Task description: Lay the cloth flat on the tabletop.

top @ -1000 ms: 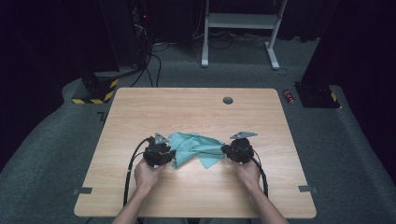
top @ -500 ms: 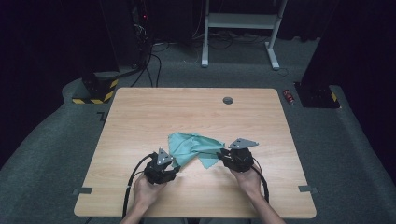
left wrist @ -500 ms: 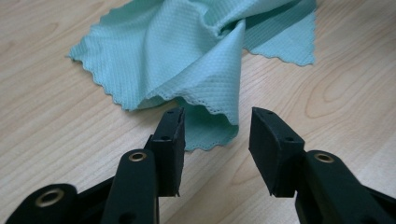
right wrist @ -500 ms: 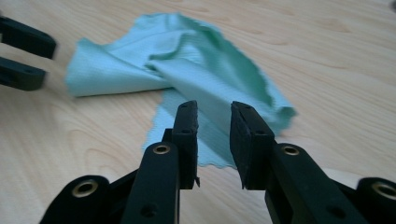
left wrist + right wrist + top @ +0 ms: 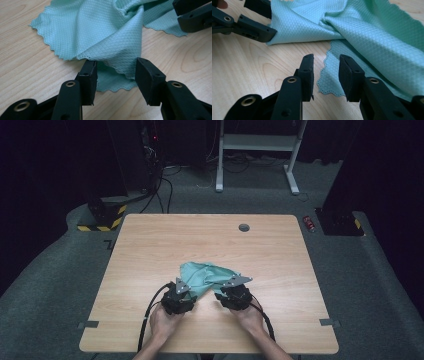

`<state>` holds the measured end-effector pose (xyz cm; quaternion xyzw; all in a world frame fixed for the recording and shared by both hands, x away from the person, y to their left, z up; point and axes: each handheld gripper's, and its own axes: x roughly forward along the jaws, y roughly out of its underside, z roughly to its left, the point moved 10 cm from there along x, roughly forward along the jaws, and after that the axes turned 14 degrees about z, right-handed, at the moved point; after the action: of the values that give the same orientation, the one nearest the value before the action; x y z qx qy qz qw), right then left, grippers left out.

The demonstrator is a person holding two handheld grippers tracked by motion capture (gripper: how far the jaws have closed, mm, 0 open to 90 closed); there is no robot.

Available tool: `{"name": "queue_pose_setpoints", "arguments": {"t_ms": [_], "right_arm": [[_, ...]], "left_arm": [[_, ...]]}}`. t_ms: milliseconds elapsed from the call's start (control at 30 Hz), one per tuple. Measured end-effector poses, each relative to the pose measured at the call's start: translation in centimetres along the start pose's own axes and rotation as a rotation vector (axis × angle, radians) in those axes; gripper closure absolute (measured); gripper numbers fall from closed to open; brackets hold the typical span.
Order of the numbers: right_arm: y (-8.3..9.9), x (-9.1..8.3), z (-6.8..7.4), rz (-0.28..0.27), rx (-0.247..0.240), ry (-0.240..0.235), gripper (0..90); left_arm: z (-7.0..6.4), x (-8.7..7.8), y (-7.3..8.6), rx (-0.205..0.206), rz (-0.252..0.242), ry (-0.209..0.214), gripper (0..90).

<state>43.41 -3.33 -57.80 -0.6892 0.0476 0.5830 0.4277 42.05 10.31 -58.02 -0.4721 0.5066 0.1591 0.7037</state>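
Cloth (image 5: 205, 276) crumpled on table (image 5: 150, 245) — left gripper (image 5: 113, 75), right gripper (image 5: 325, 75) jaws parted, astride scalloped corners, nothing gripped

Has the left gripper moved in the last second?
Yes. In the high view the left gripper has come back toward the table's near edge, away from the round grommet, beside the teal cloth.

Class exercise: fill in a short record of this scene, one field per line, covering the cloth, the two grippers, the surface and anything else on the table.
Cloth: teal cloth, crumpled, scalloped edge, lying on the table
Left gripper: left gripper open, jaws either side of a cloth edge
Right gripper: right gripper open, jaws astride a cloth corner
Surface: wooden table
Other: round grommet near the far edge
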Motion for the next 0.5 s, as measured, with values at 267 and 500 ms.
{"name": "queue_pose_setpoints", "arguments": {"t_ms": [267, 500], "right_arm": [[0.3, 1.1, -0.1, 0.032, -0.009, 0.030, 69.9], [0.3, 1.1, -0.4, 0.034, -0.049, 0.083, 85.9]], "left_arm": [[0.1, 0.4, -0.2, 0.002, 0.019, -0.016, 55.8], [-1.2, 0.8, -0.5, 0.009, 0.035, 0.085, 76.4]]}}
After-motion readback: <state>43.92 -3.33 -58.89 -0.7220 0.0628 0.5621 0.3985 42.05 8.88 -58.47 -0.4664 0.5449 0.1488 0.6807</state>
